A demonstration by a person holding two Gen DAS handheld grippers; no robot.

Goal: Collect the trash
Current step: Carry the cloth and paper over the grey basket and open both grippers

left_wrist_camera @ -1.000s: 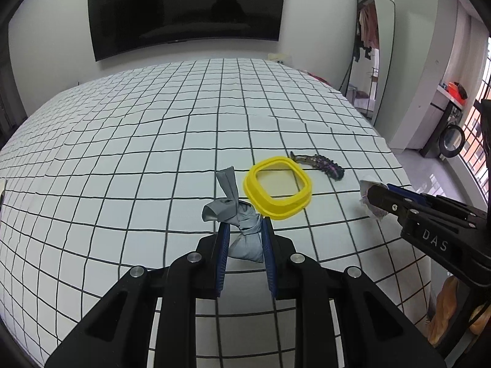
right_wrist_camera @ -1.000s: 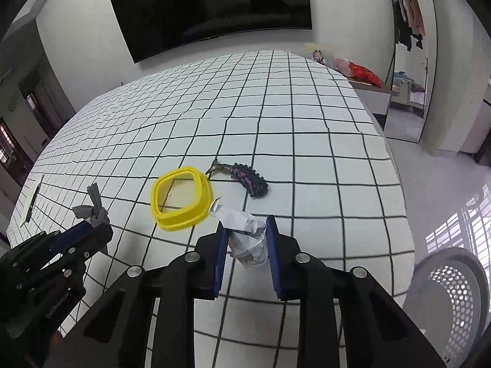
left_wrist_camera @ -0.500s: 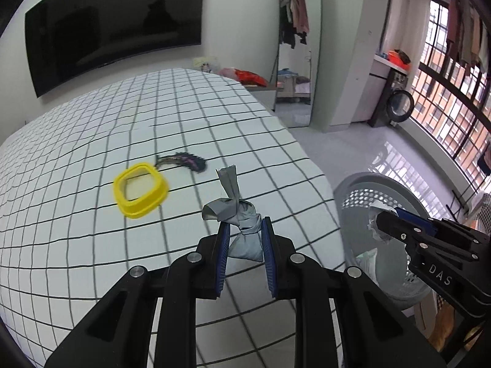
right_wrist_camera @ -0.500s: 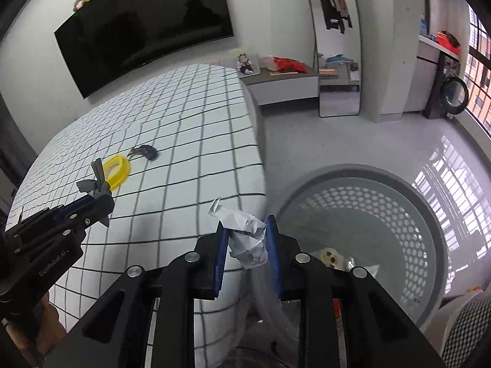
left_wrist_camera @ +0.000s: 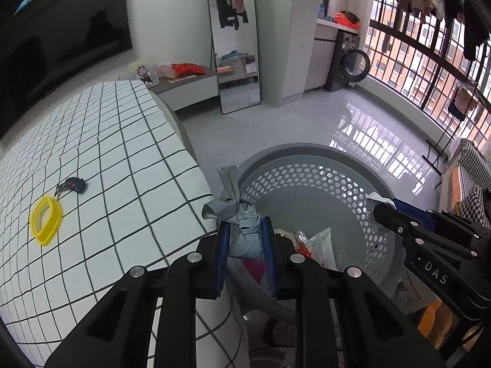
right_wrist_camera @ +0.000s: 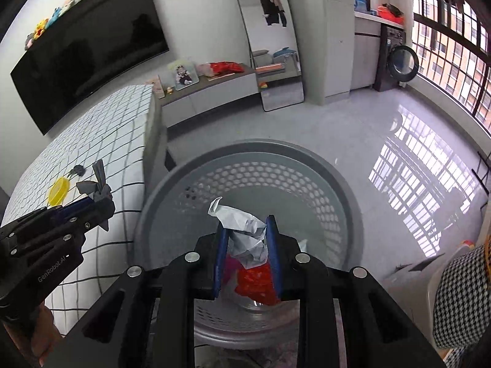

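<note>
My left gripper (left_wrist_camera: 245, 239) is shut on a crumpled grey wad of tape (left_wrist_camera: 237, 214) and holds it at the near rim of the round grey perforated basket (left_wrist_camera: 310, 184), beside the bed's edge. My right gripper (right_wrist_camera: 247, 239) is shut on a crumpled white paper (right_wrist_camera: 245, 230) and holds it over the basket's opening (right_wrist_camera: 254, 178). Red and white trash lies in the basket's bottom (right_wrist_camera: 256, 282). The right gripper also shows at the right of the left wrist view (left_wrist_camera: 380, 208), and the left gripper at the left of the right wrist view (right_wrist_camera: 98, 199).
A yellow ring (left_wrist_camera: 46, 220) and a small dark toy (left_wrist_camera: 72, 185) lie on the grid-patterned bed (left_wrist_camera: 107, 153). A mirror (left_wrist_camera: 236, 40) leans on the wall. A checked cloth (right_wrist_camera: 460, 300) is at the right. Glossy floor surrounds the basket.
Both grippers have swung right, off the bed and toward the basket, each still holding its trash. The right gripper now hangs over the basket's opening.
</note>
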